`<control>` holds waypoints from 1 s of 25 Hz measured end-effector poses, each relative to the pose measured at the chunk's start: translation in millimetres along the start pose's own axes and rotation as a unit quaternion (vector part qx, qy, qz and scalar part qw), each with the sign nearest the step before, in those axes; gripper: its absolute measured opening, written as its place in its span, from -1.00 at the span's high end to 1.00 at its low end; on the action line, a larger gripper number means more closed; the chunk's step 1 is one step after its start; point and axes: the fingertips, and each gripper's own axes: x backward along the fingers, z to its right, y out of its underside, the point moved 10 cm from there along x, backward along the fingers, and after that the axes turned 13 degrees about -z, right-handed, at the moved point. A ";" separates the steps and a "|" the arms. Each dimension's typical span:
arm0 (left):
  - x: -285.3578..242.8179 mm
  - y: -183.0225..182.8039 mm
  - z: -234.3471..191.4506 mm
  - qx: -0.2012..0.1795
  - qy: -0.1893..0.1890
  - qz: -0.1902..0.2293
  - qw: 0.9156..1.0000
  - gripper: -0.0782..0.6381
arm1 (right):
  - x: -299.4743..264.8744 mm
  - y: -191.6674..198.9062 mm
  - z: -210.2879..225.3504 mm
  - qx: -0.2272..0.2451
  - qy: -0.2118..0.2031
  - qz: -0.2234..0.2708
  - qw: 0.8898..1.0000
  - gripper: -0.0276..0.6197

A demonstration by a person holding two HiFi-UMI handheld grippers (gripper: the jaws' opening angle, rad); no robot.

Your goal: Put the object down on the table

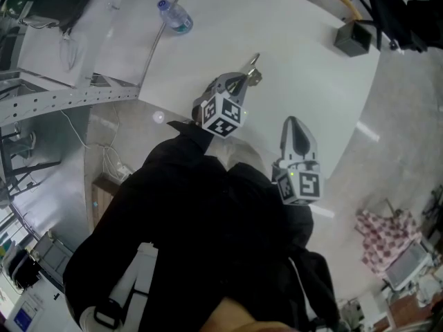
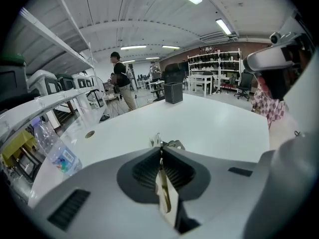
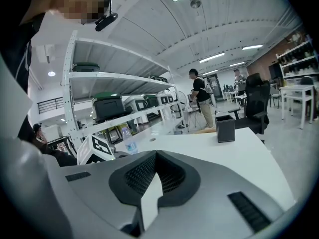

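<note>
Hovering over the white table [image 1: 304, 68], a small key-like metal object [image 1: 253, 68] is pinched between the left gripper's [image 1: 242, 81] jaws. The right gripper [image 1: 294, 123] is held nearer, jaws pressed together and empty. A water bottle [image 1: 174, 16] is seen far left, a black box [image 1: 353, 38] far right.

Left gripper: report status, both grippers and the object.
Left gripper shut on small metal object, over white table, not released. Right gripper shut, empty. Bottle and black box well clear.
</note>
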 end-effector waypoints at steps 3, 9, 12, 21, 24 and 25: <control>-4.8 0.5 2.2 -0.003 0.006 -0.006 1.000 0.74 | -0.9 1.2 1.9 0.004 0.003 0.002 1.000 0.94; -14.1 2.2 11.4 -0.011 0.036 -0.023 0.999 0.73 | -2.2 5.4 7.4 0.014 0.009 0.009 1.000 0.94; -18.6 1.9 16.4 -0.019 0.051 -0.029 0.998 0.73 | -1.7 2.9 3.3 0.003 0.008 0.006 1.000 0.94; -29.0 3.1 24.2 -0.023 0.078 -0.052 0.995 0.67 | 2.3 5.4 1.8 0.009 0.015 0.008 1.000 0.94; -28.7 2.7 25.8 -0.020 0.089 -0.054 0.994 0.67 | 3.4 4.2 -0.7 0.004 0.014 0.006 1.000 0.94; -27.7 2.1 25.9 -0.017 0.094 -0.053 0.994 0.67 | 3.5 5.2 0.0 0.007 0.014 0.007 1.000 0.94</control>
